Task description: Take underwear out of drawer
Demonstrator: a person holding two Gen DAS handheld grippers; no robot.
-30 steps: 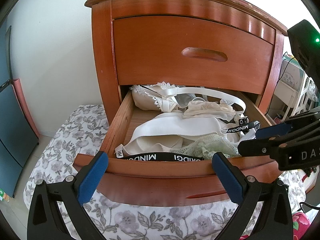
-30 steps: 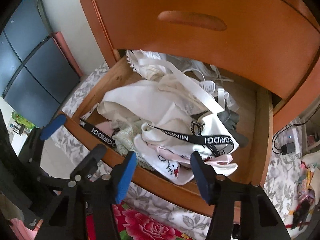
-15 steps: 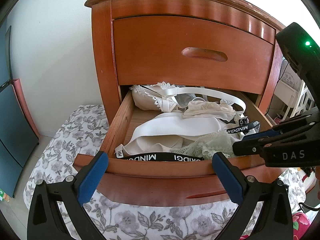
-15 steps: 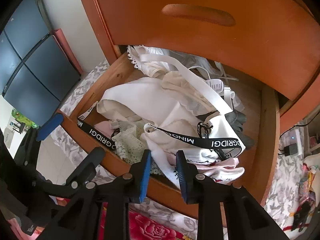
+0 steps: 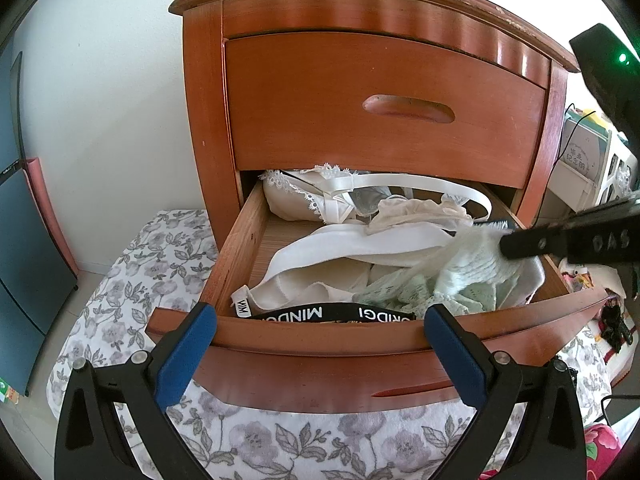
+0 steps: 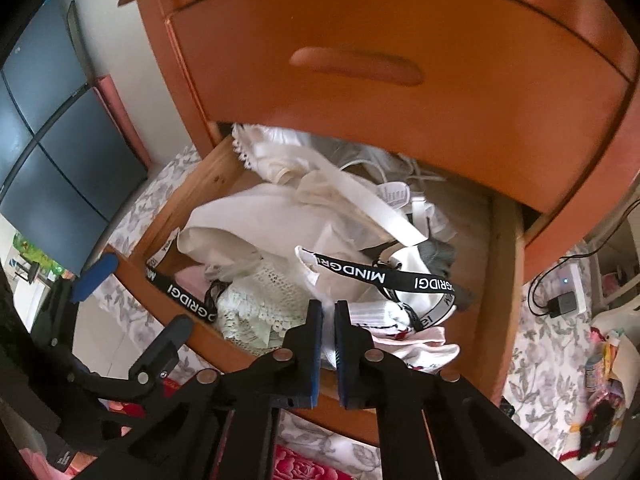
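- Because the underwear sits heaped in the pulled-out lower wooden drawer [image 5: 240, 260], the right gripper [image 6: 329, 312] has just closed, jaws pinching pale green lace underwear [image 5: 460, 272] for lifting.
- The left gripper [image 5: 320, 340] hovers before the drawer front, jaws spread, empty.

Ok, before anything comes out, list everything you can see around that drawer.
Nightstand: one, reddish-brown wood, against the white wall.
Upper drawer: one, same wood, shut.
Lower drawer: one, pulled open.
Pale garments: several, white and cream, heaped in the lower drawer.
Lettered bands: at least two, black, among the heap.
Lace underwear: one, pale green, front right of the drawer.
Floral cloth: grey on white, under the drawer.
Left tongs: black, blue pads, open, before the drawer front.
Right tongs: just closed on the lace underwear.
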